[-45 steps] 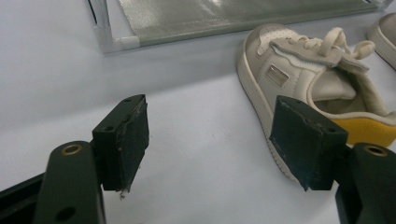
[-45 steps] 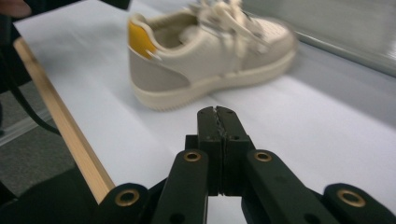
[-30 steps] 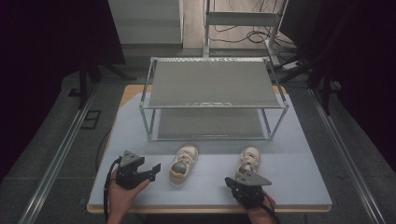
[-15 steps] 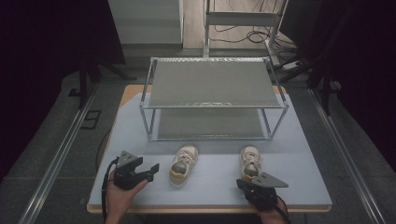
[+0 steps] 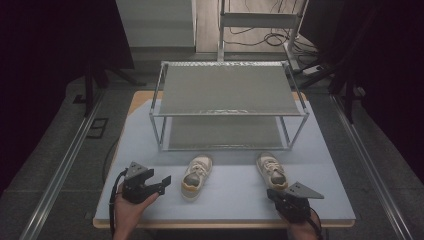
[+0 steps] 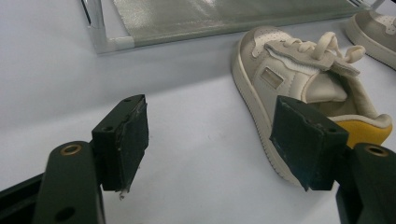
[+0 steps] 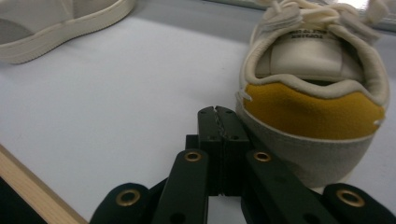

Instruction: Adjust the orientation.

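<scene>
Gripper (image 7: 218, 111): sitting with jaws pressed together, empty.
Shoe (image 7: 314, 98): yellow heel facing, just beside the gripper.
Counter (image 7: 116, 107): carrying both.

Left shoe (image 7: 60, 21) cropped by frame

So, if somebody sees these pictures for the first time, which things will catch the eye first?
Most likely the two small cream shoes with yellow heels on the pale table: the left shoe and the right shoe, both in front of the two-tier metal rack. Next come the black tools at the near edge: the left claw open beside the left shoe, and the right claw shut, just behind the right shoe's heel.
</scene>
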`<state>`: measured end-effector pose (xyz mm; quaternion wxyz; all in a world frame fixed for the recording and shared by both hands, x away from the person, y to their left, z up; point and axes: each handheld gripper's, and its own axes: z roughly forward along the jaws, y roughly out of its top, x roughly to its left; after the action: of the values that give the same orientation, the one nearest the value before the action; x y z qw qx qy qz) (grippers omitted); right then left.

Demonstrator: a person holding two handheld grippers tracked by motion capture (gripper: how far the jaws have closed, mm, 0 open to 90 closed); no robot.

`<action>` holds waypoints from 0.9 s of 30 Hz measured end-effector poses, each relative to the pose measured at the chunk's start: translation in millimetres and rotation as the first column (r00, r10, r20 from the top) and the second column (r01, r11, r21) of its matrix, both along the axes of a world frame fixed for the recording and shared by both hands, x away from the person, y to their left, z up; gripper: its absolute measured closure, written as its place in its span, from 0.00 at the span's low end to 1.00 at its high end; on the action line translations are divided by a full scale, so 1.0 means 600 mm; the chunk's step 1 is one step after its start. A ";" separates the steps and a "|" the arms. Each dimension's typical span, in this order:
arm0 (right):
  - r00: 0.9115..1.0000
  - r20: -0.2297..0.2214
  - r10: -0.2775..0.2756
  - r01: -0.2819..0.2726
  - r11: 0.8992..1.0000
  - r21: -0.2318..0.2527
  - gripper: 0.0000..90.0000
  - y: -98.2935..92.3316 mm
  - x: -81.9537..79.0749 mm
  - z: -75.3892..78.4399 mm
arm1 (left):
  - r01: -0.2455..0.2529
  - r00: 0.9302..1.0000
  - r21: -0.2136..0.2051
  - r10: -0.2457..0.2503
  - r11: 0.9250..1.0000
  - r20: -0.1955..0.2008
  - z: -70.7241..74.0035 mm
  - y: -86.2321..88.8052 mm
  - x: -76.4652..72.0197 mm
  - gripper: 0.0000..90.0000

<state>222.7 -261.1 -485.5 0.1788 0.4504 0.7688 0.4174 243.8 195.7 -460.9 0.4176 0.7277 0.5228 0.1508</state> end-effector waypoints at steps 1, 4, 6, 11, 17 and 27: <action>1.000 -0.003 -0.005 0.005 1.000 0.002 1.00 -0.003 0.001 0.000 | 0.001 1.000 0.003 -0.001 1.000 0.002 0.000 0.000 0.000 0.31; 1.000 -0.006 -0.023 0.023 1.000 0.002 1.00 -0.013 0.003 0.000 | 0.004 1.000 0.007 -0.004 1.000 0.007 0.000 -0.001 0.000 0.32; 0.999 -0.008 -0.034 0.034 0.999 0.005 1.00 -0.019 0.006 -0.001 | 0.004 1.000 0.007 -0.004 1.000 0.007 0.000 -0.001 0.000 0.32; 0.999 -0.016 -0.036 0.036 0.999 -0.002 0.98 -0.022 0.009 -0.003 | 0.003 1.000 0.004 -0.003 1.000 0.005 0.001 -0.001 -0.001 0.32; 1.000 -0.002 -0.009 0.009 1.000 0.000 0.89 -0.011 0.006 0.001 | 0.006 1.000 -0.003 -0.006 1.000 0.005 0.007 -0.003 -0.004 0.32; 0.996 0.086 -0.018 0.016 0.999 0.031 0.57 -0.006 -0.008 0.040 | 0.040 0.998 -0.010 -0.039 0.999 0.052 0.049 -0.019 -0.031 0.30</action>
<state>218.1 -264.5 -461.3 0.2085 0.4412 0.7500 0.4465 225.1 184.0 -431.5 0.4380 0.7313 0.4983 0.1582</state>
